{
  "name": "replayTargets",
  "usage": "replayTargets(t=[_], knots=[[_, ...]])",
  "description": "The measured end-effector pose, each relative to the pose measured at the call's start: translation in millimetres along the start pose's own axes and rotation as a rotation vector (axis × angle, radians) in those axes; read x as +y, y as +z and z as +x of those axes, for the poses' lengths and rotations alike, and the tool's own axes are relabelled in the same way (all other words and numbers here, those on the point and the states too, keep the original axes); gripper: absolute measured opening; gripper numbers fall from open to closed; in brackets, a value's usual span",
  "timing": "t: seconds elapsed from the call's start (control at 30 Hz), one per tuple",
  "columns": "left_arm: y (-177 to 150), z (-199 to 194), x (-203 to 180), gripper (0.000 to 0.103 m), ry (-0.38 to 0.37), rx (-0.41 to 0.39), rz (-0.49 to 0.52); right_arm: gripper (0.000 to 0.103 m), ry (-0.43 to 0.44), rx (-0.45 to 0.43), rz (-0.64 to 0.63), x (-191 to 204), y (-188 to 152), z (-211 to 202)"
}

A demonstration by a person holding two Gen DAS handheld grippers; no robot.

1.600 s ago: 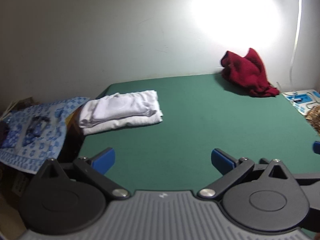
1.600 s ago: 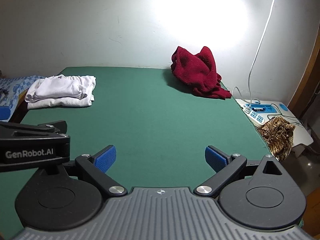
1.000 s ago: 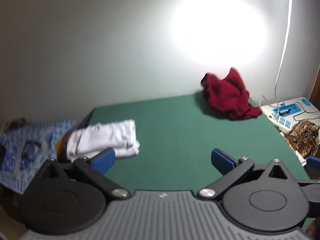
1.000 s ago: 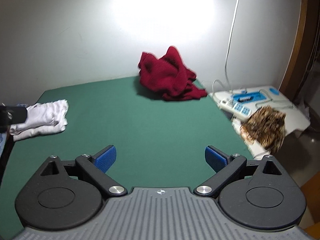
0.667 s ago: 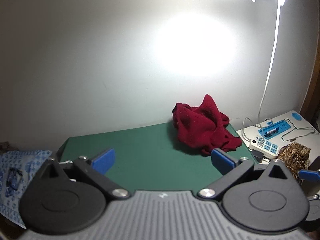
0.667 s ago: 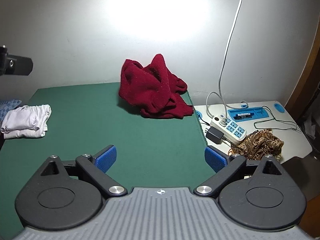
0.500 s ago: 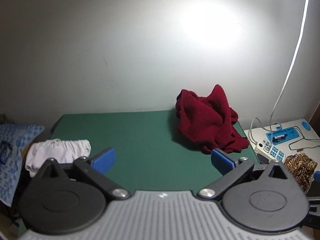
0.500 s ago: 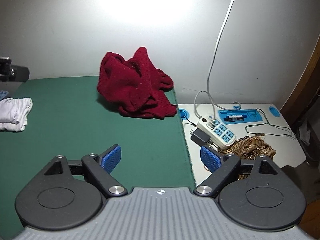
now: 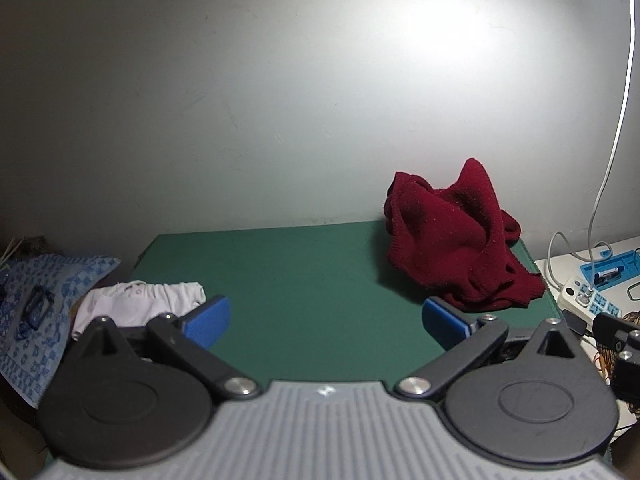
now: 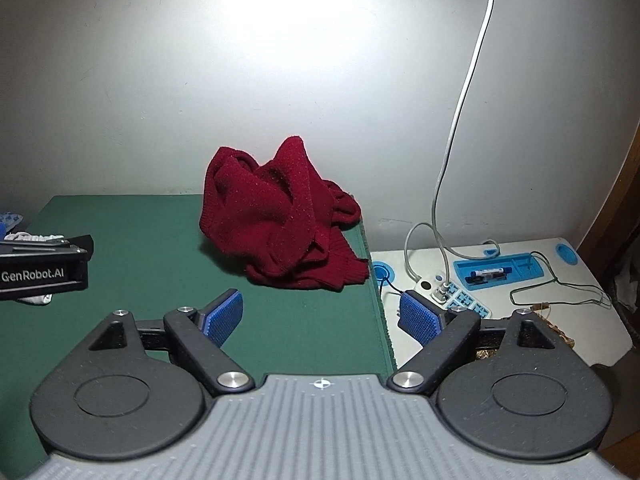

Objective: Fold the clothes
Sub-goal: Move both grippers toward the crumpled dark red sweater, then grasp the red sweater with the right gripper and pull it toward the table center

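A crumpled dark red knit garment (image 9: 456, 240) (image 10: 280, 228) is heaped at the far right corner of the green table (image 9: 304, 280) (image 10: 132, 240), against the wall. A folded white garment (image 9: 136, 304) lies at the table's left edge. My left gripper (image 9: 326, 320) is open and empty, held above the near part of the table, well short of the red garment. My right gripper (image 10: 320, 314) is open and empty over the table's right edge, with the red garment ahead and slightly left. The left gripper's black body (image 10: 44, 272) shows at the left of the right wrist view.
A white side table (image 10: 500, 296) to the right holds a power strip (image 10: 448, 296), a blue tray (image 10: 496, 270) and cables. A white cable (image 10: 468, 80) hangs down the wall. A blue patterned cloth (image 9: 36, 308) lies left of the table. Brown patterned fabric (image 9: 616, 344) sits at far right.
Both grippers have swung right and away from the folded white garment, and now face the red garment. The right gripper has moved out over the table's right edge. Both stay open.
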State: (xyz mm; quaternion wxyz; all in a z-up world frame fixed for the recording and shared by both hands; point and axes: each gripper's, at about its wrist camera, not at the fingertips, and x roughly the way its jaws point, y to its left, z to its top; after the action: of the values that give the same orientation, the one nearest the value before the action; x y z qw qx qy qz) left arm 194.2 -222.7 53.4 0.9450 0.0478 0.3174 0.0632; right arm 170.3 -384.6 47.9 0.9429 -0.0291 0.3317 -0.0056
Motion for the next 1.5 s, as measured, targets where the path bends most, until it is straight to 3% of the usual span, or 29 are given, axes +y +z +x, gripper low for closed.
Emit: replayTargets(t=[0.3,0.43,0.5,0.6,0.73,1.0,1.03,1.07,1.1,1.2,1.37,1.5], knots=[[11,41,-19,0.102,-0.017,-0.013,0.094,0.088,-0.063,-0.005,0.037,10,12,27],[-1,83,-38,0.102,-0.074,0.064,0.160,0.086,-0.057,0.014,0.068,6,8,63],[-11,106,-40,0.102,-0.103,0.126,0.155,0.073,-0.055,0.046,0.093,1,4,86],[-23,135,-38,0.102,-0.139,0.198,0.130,0.064,-0.050,0.092,0.129,-7,-2,120],[-31,155,-26,0.102,-0.180,0.235,0.090,0.061,-0.047,0.118,0.176,-15,5,163],[-60,167,0,0.102,-0.208,0.279,0.041,0.062,-0.026,0.060,0.149,1,45,244],[-64,167,1,0.102,-0.212,0.289,0.043,0.058,-0.024,0.068,0.144,2,47,254],[-68,166,2,0.102,-0.224,0.300,0.048,0.029,-0.013,0.078,0.130,4,47,261],[-71,165,4,0.102,-0.233,0.307,0.047,0.008,-0.006,0.073,0.126,4,46,260],[-74,159,9,0.102,-0.229,0.290,0.048,0.008,0.009,0.034,0.128,3,44,245],[-72,152,17,0.102,-0.252,0.280,0.007,0.007,0.208,-0.047,0.113,-6,30,162],[-73,147,21,0.102,-0.260,0.269,-0.015,0.007,0.324,-0.054,0.037,-10,-7,93]])
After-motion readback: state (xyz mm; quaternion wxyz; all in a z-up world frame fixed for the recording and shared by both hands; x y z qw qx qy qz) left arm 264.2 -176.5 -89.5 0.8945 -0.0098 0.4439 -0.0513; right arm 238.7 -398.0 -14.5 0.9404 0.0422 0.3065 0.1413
